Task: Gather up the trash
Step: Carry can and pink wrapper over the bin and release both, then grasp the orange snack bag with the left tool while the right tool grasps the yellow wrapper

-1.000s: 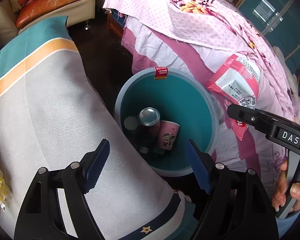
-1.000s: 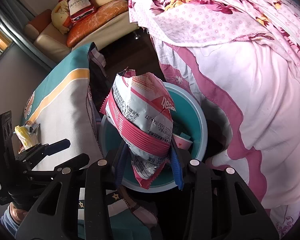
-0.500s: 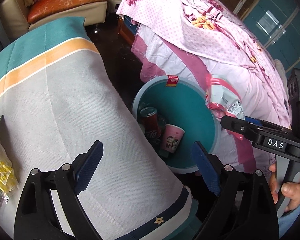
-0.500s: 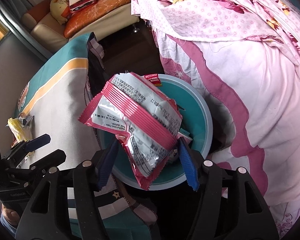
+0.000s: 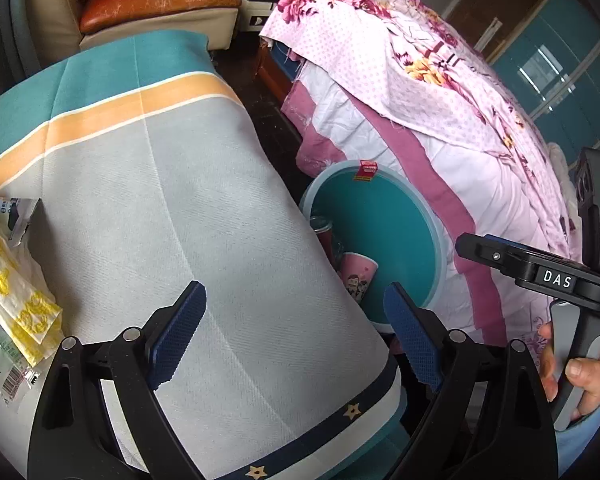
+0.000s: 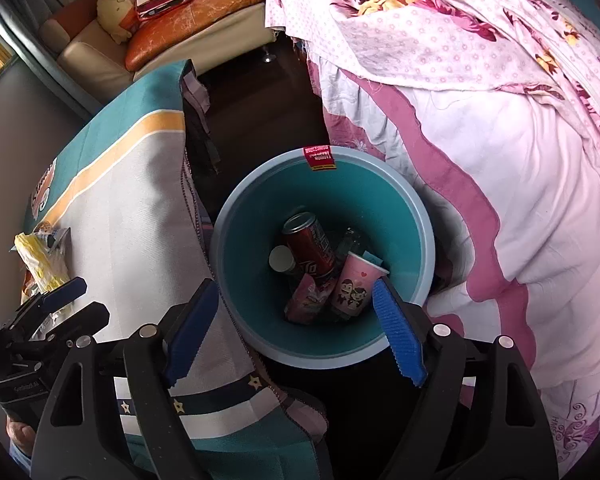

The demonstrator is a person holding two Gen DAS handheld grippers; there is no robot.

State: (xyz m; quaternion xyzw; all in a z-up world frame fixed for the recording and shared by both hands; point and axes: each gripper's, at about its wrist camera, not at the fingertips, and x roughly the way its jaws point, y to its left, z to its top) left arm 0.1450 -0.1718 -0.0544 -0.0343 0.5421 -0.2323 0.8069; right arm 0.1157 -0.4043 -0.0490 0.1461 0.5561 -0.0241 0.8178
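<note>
A teal trash bin (image 6: 260,208) stands on the floor between the table and the bed. It holds a red can (image 6: 312,244), a pink paper cup (image 6: 354,288) and a pink snack bag (image 6: 306,300). My right gripper (image 6: 294,334) hangs over the bin's near rim, its jaws opening with nothing between them. My left gripper (image 5: 294,338) is open and empty above the grey tablecloth (image 5: 180,200). A yellow-and-white wrapper (image 5: 12,288) lies on the table at the left, also visible as the wrapper (image 6: 40,264) in the right wrist view. The bin (image 5: 396,216) shows to the right of the table.
A bed with a pink floral cover (image 6: 500,140) presses against the bin's right side. A sofa with cushions (image 6: 188,12) stands at the back. The tablecloth's hem (image 6: 204,408) hangs next to the bin. A hand (image 5: 580,376) holds the right gripper's handle.
The right gripper's jaws spread and the pink-and-white snack bag dropped from them into the bin. The left gripper moved left over the table, away from the bin; the yellow wrapper came into view.
</note>
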